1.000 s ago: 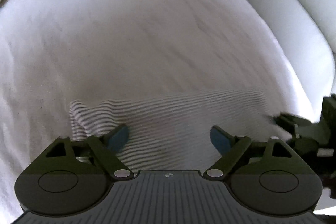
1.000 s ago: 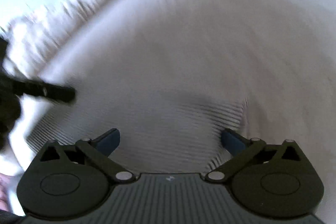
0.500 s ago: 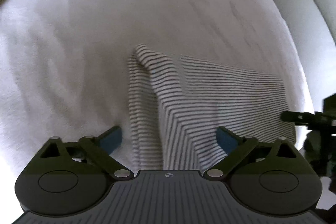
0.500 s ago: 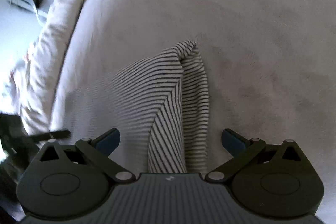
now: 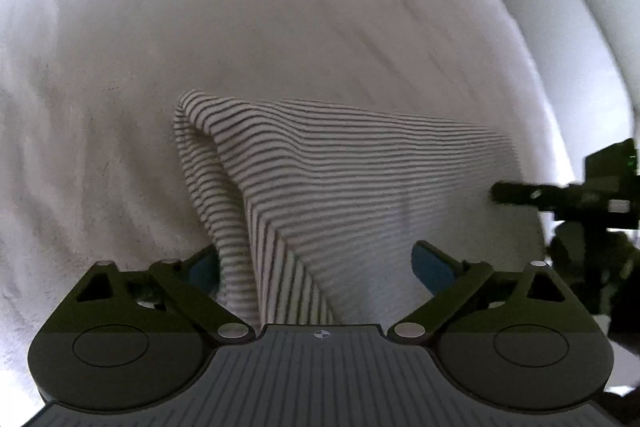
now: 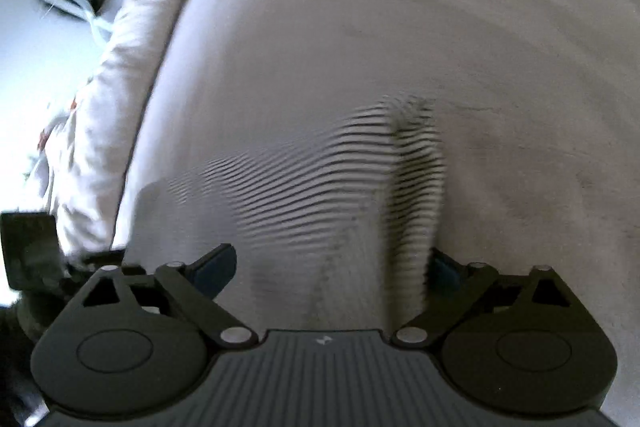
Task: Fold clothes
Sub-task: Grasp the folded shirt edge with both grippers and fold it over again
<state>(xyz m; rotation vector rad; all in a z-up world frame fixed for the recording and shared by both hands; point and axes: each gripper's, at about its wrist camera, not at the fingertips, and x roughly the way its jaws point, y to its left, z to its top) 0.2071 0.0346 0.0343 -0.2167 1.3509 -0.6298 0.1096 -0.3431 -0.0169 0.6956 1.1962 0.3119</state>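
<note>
On the bed [image 5: 120, 107], the striped shirt [image 5: 360, 187] lies spread, with one side strip doubled along each edge and running up between the jaws of both grippers. Left gripper [image 5: 316, 267] and right gripper [image 6: 332, 267] both stand wide, gripping nothing. Judging by this, the shirt is only part folded; folds across its length remain.
</note>
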